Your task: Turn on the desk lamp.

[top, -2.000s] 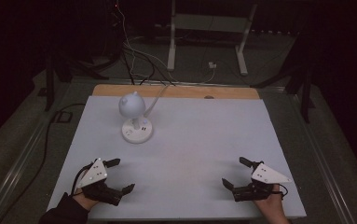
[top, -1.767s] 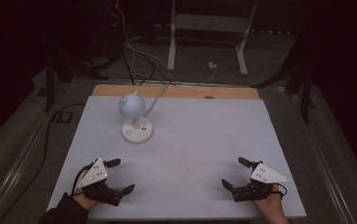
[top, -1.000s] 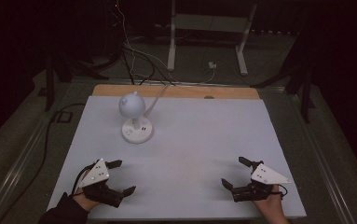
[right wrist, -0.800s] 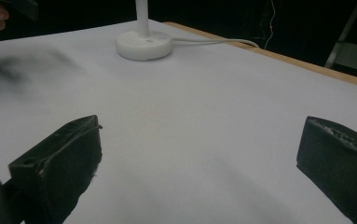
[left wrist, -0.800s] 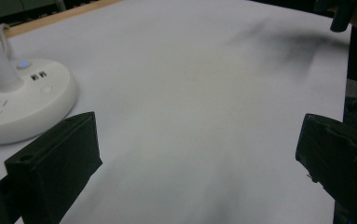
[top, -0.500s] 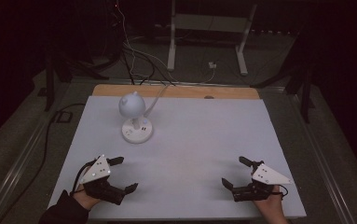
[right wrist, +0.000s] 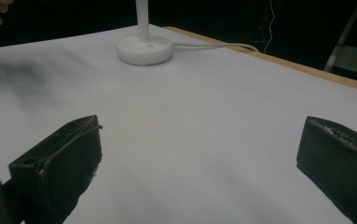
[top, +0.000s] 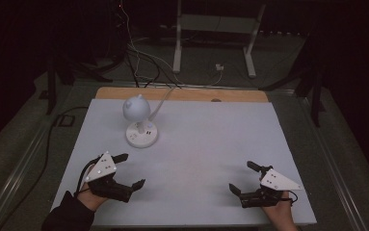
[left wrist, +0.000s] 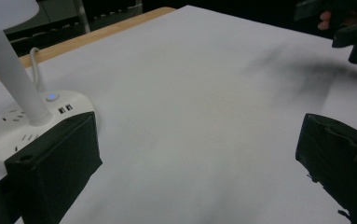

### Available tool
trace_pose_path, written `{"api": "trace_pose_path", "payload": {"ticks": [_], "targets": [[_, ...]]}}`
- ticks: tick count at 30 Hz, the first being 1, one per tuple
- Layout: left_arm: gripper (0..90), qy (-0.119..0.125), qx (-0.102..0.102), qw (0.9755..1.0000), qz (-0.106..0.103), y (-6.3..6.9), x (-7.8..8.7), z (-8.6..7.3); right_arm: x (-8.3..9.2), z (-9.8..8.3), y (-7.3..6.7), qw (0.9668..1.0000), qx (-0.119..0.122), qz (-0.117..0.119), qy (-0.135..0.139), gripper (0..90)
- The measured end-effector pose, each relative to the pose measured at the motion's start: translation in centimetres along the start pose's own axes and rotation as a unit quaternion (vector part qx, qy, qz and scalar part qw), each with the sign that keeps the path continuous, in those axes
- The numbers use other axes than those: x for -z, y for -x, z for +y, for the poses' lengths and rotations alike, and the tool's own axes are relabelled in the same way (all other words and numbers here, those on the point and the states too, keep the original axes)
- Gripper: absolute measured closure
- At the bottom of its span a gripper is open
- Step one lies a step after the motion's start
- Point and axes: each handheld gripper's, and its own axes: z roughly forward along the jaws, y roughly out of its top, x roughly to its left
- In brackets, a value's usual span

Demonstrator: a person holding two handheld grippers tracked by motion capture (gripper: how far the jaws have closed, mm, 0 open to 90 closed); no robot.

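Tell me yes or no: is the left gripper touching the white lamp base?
No, in the high view the left gripper sits open on the table, apart from the lamp base.

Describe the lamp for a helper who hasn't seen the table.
On the pale grey table top, look toward the far left, ahead of the left tool. The small white round-headed desk lamp stands there on a round socket base, its white cord trailing over the wooden far edge.

Lamp (top: 140, 124) on table (top: 211, 125) rear left, left gripper (top: 130, 170) just before it, right gripper (top: 242, 177) front right
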Motion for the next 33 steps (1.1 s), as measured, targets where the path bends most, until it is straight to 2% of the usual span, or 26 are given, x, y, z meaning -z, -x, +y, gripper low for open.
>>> {"api": "trace_pose_path", "payload": {"ticks": [4, 5, 7, 8, 10, 14, 15, 16, 17, 21, 23, 29, 31, 33], "targets": [[0.2, 0.000, 0.005, 0.9999, 0.012, -0.1, -0.3, 0.5, 0.0, 0.0, 0.0, 1.0000, 0.000, 0.002, 0.001, 0.0], [0.2, 0.010, 0.012, 0.9997, 0.017, -0.2, -0.3, 0.7, 0.0, 0.0, 0.0, 1.0000, 0.000, 0.001, 0.001, 0.0], [0.2, 0.010, 0.012, 0.9996, 0.022, -0.2, -0.4, 0.8, 0.1, 0.0, 0.0, 1.0000, 0.000, 0.000, 0.001, 0.0], [0.2, 0.009, 0.012, 0.9993, 0.033, -0.2, -0.6, 1.0, 0.1, 0.0, 0.0, 1.0000, 0.000, 0.000, 0.001, 0.0], [0.2, 0.009, 0.012, 0.9991, 0.039, -0.2, -0.7, 1.1, 0.1, 0.0, 0.0, 1.0000, 0.001, 0.000, 0.001, 0.0], [0.2, 0.016, 0.019, 0.9971, 0.072, -0.4, -1.1, 1.5, 0.1, 0.0, 0.0, 1.0000, 0.000, 0.001, 0.001, 0.0], [0.2, 0.016, 0.019, 0.9971, 0.072, -0.4, -1.1, 1.5, 0.1, 0.0, 0.0, 1.0000, -0.001, 0.002, 0.001, 0.0], [0.2, 0.016, 0.022, 0.9956, 0.089, -0.6, -1.3, 1.6, 0.1, 0.0, 0.0, 1.0000, -0.001, 0.001, 0.002, 0.0], [0.2, 0.019, 0.025, 0.9949, 0.096, -0.7, -1.4, 1.7, 0.1, 0.0, 0.0, 1.0000, -0.002, 0.002, 0.002, 0.0], [0.3, 0.021, 0.030, 0.9934, 0.109, -0.9, -1.8, 1.8, 0.1, 0.0, 0.0, 1.0000, -0.003, 0.002, 0.003, 0.0], [0.2, 0.025, 0.039, 0.9906, 0.129, -1.0, -2.2, 2.0, 0.1, 0.0, 0.0, 1.0000, -0.005, 0.001, 0.002, 0.0], [0.3, 0.024, 0.051, 0.9877, 0.146, -1.4, -2.9, 2.2, 0.1, 0.0, 0.1, 1.0000, -0.007, 0.003, 0.003, 0.0], [0.3, 0.022, 0.057, 0.9851, 0.161, -1.5, -3.3, 2.2, 0.1, 0.0, 0.1, 1.0000, -0.004, 0.002, 0.003, 0.0], [0.3, 0.026, 0.062, 0.9809, 0.182, -1.7, -3.5, 2.2, 0.1, 0.0, 0.1, 1.0000, -0.006, 0.002, 0.003, 0.0]]}}
